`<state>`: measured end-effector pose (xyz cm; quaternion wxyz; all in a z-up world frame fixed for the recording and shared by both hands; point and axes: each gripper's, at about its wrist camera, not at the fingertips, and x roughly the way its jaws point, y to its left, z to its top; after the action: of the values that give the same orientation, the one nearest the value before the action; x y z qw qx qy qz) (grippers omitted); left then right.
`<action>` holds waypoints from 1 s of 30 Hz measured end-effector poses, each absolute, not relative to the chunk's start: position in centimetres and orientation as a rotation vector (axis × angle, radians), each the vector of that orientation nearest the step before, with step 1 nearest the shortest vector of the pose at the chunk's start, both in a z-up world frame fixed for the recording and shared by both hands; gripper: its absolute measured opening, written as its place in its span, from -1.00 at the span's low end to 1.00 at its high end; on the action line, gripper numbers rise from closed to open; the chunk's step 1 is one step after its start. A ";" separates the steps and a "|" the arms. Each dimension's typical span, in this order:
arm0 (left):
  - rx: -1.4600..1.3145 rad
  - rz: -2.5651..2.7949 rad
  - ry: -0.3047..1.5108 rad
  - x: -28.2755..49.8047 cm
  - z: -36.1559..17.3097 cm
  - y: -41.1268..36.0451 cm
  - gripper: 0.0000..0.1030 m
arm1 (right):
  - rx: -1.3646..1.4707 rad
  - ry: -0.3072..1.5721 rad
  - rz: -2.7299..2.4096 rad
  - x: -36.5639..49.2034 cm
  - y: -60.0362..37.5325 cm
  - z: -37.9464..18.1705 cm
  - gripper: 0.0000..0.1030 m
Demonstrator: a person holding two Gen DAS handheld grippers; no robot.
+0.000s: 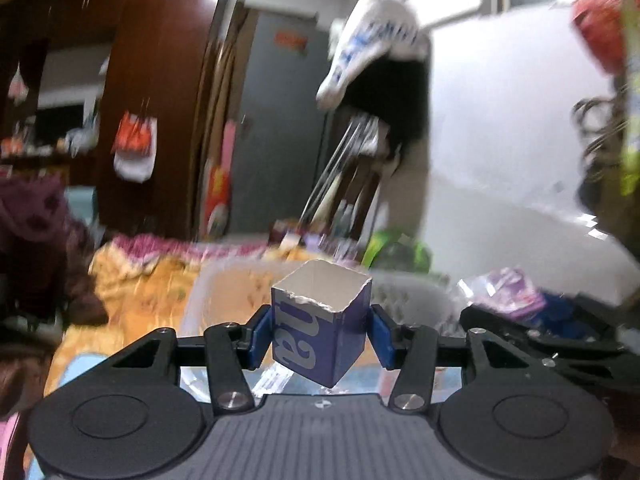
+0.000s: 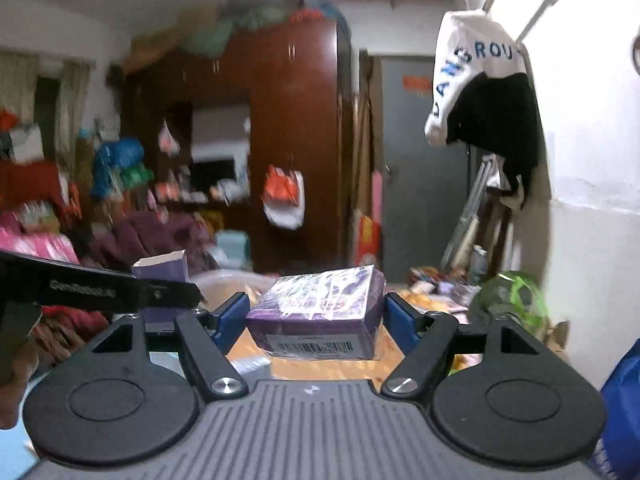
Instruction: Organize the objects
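Observation:
My left gripper (image 1: pixel 320 334) is shut on a small dark-blue carton (image 1: pixel 320 320) with white lettering. The carton is tilted, its torn top is open, and its inside is white. It is held in the air above a clear plastic bin (image 1: pixel 216 292). My right gripper (image 2: pixel 316 316) is shut on a purple box (image 2: pixel 320 304) wrapped in shiny film, with a barcode label facing the camera. The left gripper (image 2: pixel 120 296) and its carton (image 2: pixel 160 268) also show in the right wrist view at the left. In the left wrist view the purple box (image 1: pixel 508 292) is at the right edge.
An orange patterned bedsheet (image 1: pixel 132 280) lies under both hands. A green bag (image 2: pixel 516 296) sits at the right by the white wall (image 2: pixel 592 160). A white and black garment (image 2: pixel 480 92) hangs there. A dark wardrobe (image 2: pixel 296 140) and a grey door (image 2: pixel 416 200) stand behind.

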<state>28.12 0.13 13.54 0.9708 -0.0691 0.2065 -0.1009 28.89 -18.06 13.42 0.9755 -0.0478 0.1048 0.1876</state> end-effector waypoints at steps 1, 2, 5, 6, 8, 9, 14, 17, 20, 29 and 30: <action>-0.145 -0.199 0.437 28.8 13.0 0.1 0.22 | -0.113 0.226 0.361 29.2 -17.7 13.1 0.49; -0.151 -0.198 0.451 29.3 12.6 0.1 0.37 | -0.120 0.237 0.358 29.3 -17.6 12.8 0.67; -0.167 -0.189 0.433 28.7 11.8 0.8 0.83 | -0.086 0.203 0.357 27.7 -18.8 12.1 1.00; -0.163 -0.197 0.411 27.9 11.9 1.1 0.83 | -0.073 0.191 0.349 26.7 -19.2 12.1 1.00; -0.148 -0.205 0.357 25.4 12.2 1.5 0.89 | -0.033 0.207 0.331 24.5 -20.3 11.7 1.00; -0.146 -0.210 0.340 24.2 12.4 1.5 0.95 | -0.010 0.234 0.323 23.5 -21.0 11.0 1.00; -0.104 -0.249 0.383 18.6 9.2 0.5 0.96 | 0.025 0.348 0.426 21.4 -23.6 6.2 1.00; -0.084 -0.259 0.399 17.8 7.4 -0.6 0.96 | 0.018 0.352 0.436 21.0 -23.5 4.8 1.00; -0.093 -0.227 0.410 18.4 6.7 -0.6 0.95 | -0.040 0.360 0.425 21.5 -22.2 4.6 0.84; -0.116 -0.207 0.442 19.1 5.1 -0.8 0.95 | 0.033 0.369 0.439 21.3 -22.8 3.2 0.33; -0.112 -0.204 0.440 19.0 5.0 -0.8 0.93 | 0.049 0.347 0.434 21.0 -23.3 3.2 0.33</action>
<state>19.04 -0.82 5.02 0.9692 -0.0556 0.2175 -0.1011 20.95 -23.26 3.16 0.9614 0.0243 0.1713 0.2141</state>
